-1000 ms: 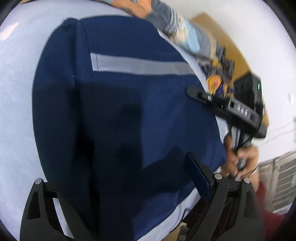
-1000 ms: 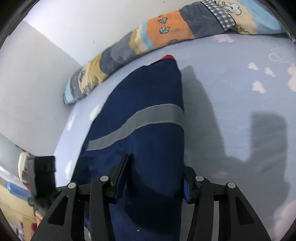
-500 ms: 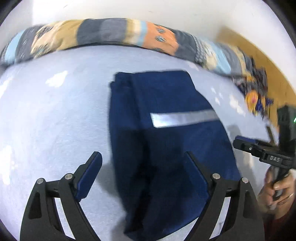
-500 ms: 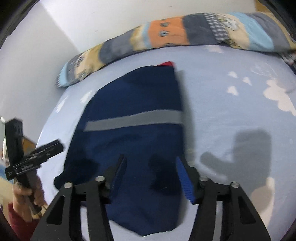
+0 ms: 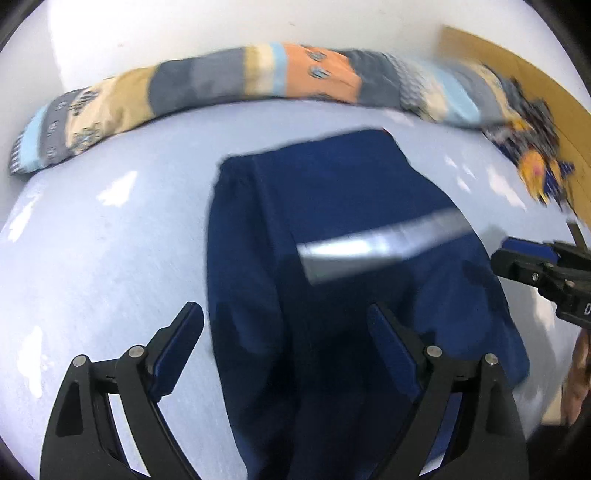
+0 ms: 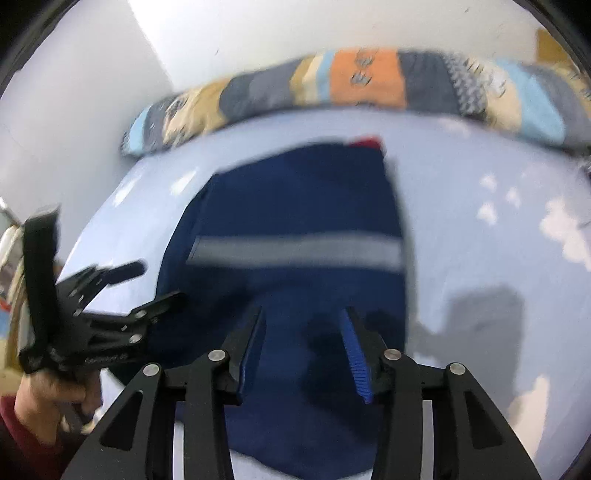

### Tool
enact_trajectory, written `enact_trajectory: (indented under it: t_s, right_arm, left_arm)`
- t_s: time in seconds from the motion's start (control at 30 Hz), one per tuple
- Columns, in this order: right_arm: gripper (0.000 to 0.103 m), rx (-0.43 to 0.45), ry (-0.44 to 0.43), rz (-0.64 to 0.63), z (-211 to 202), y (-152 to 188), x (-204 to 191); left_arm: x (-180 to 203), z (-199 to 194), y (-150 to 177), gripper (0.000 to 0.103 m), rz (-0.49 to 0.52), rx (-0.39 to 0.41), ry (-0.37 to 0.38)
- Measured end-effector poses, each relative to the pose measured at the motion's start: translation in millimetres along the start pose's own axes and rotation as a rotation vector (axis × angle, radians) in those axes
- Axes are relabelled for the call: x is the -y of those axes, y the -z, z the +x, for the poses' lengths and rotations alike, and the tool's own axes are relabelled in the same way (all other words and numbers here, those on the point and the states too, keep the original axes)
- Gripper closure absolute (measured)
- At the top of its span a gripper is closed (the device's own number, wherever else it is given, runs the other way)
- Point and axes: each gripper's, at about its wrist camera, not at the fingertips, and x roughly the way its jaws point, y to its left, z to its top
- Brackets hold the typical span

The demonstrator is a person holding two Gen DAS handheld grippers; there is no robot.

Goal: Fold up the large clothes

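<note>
nearest the left wrist camera, the left gripper hangs above the bed with its jaws spread wide and released, nothing pressed between the blue pads; the near edge of the folded navy garment shows in the gap below them. in the right wrist view, the right gripper hovers over the garment's near end, its jaws closing at this moment but gripping nothing, the cloth lying flat underneath rather than between the pads. off to the left of that view the other gripper shows from the side, carried by a hand with a dark red sleeve behind it.

the garment itself sits in the middle of the pale blue bed sheet, folded into a tall block, a grey reflective stripe running across it about halfway up. a small red patch peeks out at its far right corner. shadows of the grippers fall on the cloth and on the sheet to the right. white cloud shapes are printed on the sheet, right of the garment.

beyond the garment, well apart from it, a long patchwork blanket roll in orange, grey, tan and light blue lies along the far edge of the bed against a white wall. at the far right in the left wrist view, a brown board stands past the blanket's end, with a bunched yellow and dark blue cloth in front of it. both views are blurred.
</note>
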Motion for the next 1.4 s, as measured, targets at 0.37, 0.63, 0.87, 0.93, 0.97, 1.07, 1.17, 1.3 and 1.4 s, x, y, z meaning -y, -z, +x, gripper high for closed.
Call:
enact_trajectory:
  t_s: [0.37, 0.63, 0.87, 0.93, 0.97, 1.07, 1.17, 1.3, 1.4]
  right_arm:
    - [0.057, -0.101, 0.124, -0.004, 59.7, -8.4, -9.4]
    - [0.059, -0.069, 0.122, -0.045, 9.1, 31.4, -32.4]
    - [0.057, -0.106, 0.191, -0.060, -2.3, 80.1, -45.6]
    - [0.058, -0.085, 0.216, -0.083, -6.0, 87.9, -51.2]
    - [0.059, -0.052, 0.214, -0.072, -14.2, 90.9, -53.6]
    - [0.061, 0.011, 0.190, -0.033, -34.5, 97.7, -52.1]
    - [0.063, 0.026, 0.212, 0.010, -40.2, 97.9, -40.1]
    - [0.071, 0.014, 0.187, 0.106, -36.9, 91.5, -15.2]
    - [0.072, -0.124, 0.159, 0.123, -4.4, 97.4, -10.1]
  left_arm:
    - [-4.2, 32.3, -0.5, 0.003, -0.013, -0.081, -0.083]
    - [21.4, -11.3, 46.9, 0.003, 0.075, -0.055, -0.106]
    - [17.2, -28.9, 108.8, 0.003, -0.161, -0.014, -0.065]
    - [11.3, -37.2, 116.6, 0.003, -0.212, 0.016, -0.056]
    - [11.0, -44.1, 119.1, 0.003, -0.213, 0.027, -0.063]
    - [15.7, -64.9, 125.7, 0.003, -0.189, 0.080, -0.092]
    - [19.6, -68.5, 124.9, 0.003, -0.167, 0.102, -0.135]
    - [14.9, -52.9, 124.4, 0.003, -0.189, 0.036, -0.131]
    - [11.0, -40.3, 124.5, 0.002, -0.214, 0.000, -0.110]
